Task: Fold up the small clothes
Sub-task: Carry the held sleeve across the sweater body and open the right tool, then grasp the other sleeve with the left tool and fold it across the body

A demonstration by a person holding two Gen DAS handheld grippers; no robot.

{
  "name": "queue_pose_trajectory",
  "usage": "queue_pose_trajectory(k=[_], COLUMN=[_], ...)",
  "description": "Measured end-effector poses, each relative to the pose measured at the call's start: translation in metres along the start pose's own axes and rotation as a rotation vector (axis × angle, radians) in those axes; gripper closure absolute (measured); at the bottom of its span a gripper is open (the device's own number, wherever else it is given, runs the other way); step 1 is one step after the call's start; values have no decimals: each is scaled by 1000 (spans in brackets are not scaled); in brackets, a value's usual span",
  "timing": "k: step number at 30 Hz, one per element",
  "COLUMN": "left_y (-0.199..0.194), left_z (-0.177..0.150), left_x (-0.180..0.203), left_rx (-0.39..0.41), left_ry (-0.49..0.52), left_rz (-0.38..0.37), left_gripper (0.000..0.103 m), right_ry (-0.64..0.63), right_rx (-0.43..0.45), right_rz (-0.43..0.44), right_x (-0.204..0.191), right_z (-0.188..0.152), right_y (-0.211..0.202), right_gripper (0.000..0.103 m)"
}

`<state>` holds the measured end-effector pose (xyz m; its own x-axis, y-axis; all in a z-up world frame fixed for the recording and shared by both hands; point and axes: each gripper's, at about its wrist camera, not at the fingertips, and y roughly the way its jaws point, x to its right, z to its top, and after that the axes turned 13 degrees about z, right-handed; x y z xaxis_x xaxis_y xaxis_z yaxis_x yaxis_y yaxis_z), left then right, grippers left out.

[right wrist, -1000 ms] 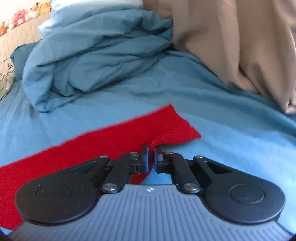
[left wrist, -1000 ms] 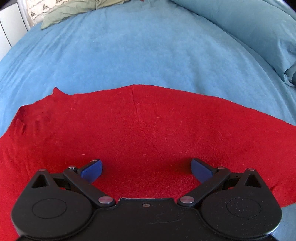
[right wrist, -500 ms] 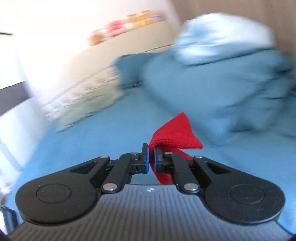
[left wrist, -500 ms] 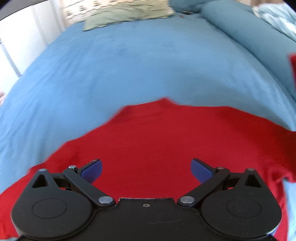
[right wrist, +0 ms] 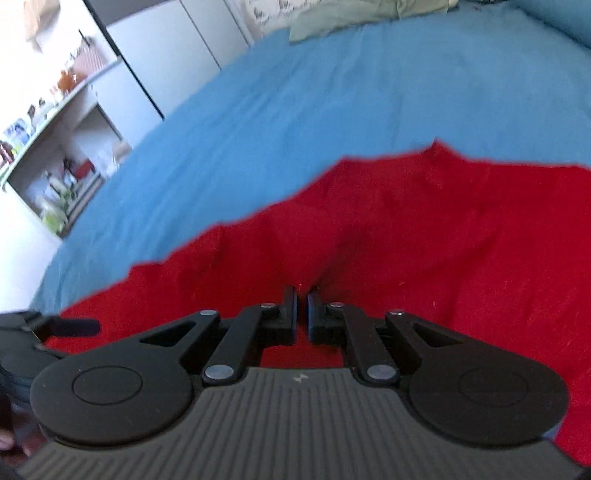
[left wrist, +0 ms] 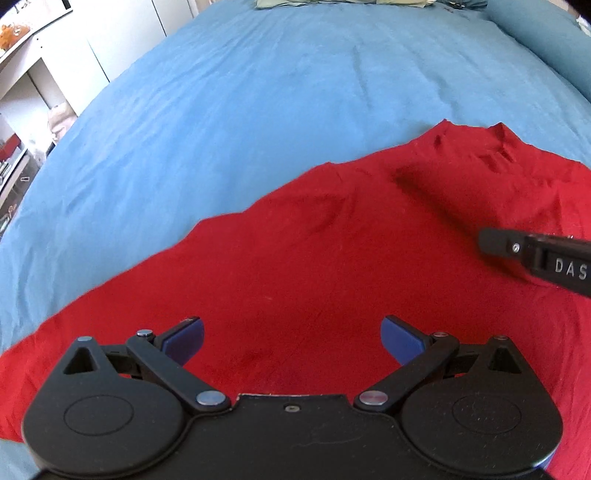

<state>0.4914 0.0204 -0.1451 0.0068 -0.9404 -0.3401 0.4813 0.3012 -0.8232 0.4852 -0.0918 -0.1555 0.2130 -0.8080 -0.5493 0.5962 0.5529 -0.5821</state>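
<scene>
A red garment (left wrist: pixel 332 251) lies spread on the blue bed sheet (left wrist: pixel 221 110), with its right part folded over and creased. My left gripper (left wrist: pixel 291 338) hovers open just above the garment's near part, with nothing between its blue pads. My right gripper (right wrist: pixel 303 295) is low over the garment (right wrist: pixel 443 229). Its jaws are only just opening, and a pinched ridge of red cloth still runs up between the fingertips. The right gripper (left wrist: pixel 484 242) shows side-on at the right edge of the left wrist view. One left finger (right wrist: pixel 74 326) shows at the left edge of the right wrist view.
The bed's left edge (right wrist: pixel 85 236) drops off beside white cupboards and open shelves (right wrist: pixel 66 173) holding small items. A pale green cloth (right wrist: pixel 351 14) lies at the far end of the bed. A blue duvet roll (left wrist: pixel 546 44) lies along the right side.
The right gripper swung the red garment's end up and across, then lowered it onto the garment. The left gripper slid sideways over the cloth and stayed open.
</scene>
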Motion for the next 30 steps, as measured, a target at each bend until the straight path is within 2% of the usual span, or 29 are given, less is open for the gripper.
queue_pose_trajectory(k=[1, 2, 3, 4, 5, 6, 8, 12, 14, 17, 19, 21, 23, 27, 29, 30], left_y=[-1, -4, -8, -9, -13, -16, -22, -32, -30, -19, -10, 1, 3, 10, 13, 13], left_z=[1, 1, 1, 1, 1, 2, 7, 18, 20, 19, 20, 19, 19, 30, 36, 39], left_x=[0, 3, 3, 3, 3, 4, 7, 17, 24, 37, 46, 53, 58, 67, 69, 70], left_rx=[2, 9, 18, 27, 36, 43, 49, 49, 49, 51, 36, 21, 41, 60, 66, 68], left_ry=[1, 4, 9, 12, 14, 14, 1, -48, -82, -137, -168, -195, -218, -237, -246, -243], left_rz=[-6, -11, -16, -24, -33, -45, -95, -206, -241, -256, -244, -243, -230, -207, -202, -201], left_gripper=[0, 0, 0, 0, 0, 0, 0, 0, 1, 14, 34, 42, 42, 42, 63, 87], right_ry=[11, 20, 26, 26, 17, 7, -18, -84, -93, -60, -23, 21, 58, 64, 50, 40], right_rx=[6, 14, 26, 51, 79, 101, 114, 148, 149, 126, 108, 106, 118, 114, 95, 85], right_rz=[6, 23, 33, 25, 11, 0, -44, -229, -331, -441, -491, -524, -535, -559, -575, -585], right_x=[3, 4, 9, 14, 13, 14, 17, 18, 23, 40, 56, 71, 86, 99, 99, 101], right_z=[2, 4, 8, 14, 18, 25, 40, 42, 34, 17, 2, -12, -28, -45, -49, -49], right_y=[-3, -7, -12, -22, -33, -43, -63, -116, -135, -151, -156, -164, -181, -182, -178, -175], right_gripper=[78, 70, 50, 39, 22, 17, 15, 0, 0, 0, 0, 0, 0, 0, 0, 0])
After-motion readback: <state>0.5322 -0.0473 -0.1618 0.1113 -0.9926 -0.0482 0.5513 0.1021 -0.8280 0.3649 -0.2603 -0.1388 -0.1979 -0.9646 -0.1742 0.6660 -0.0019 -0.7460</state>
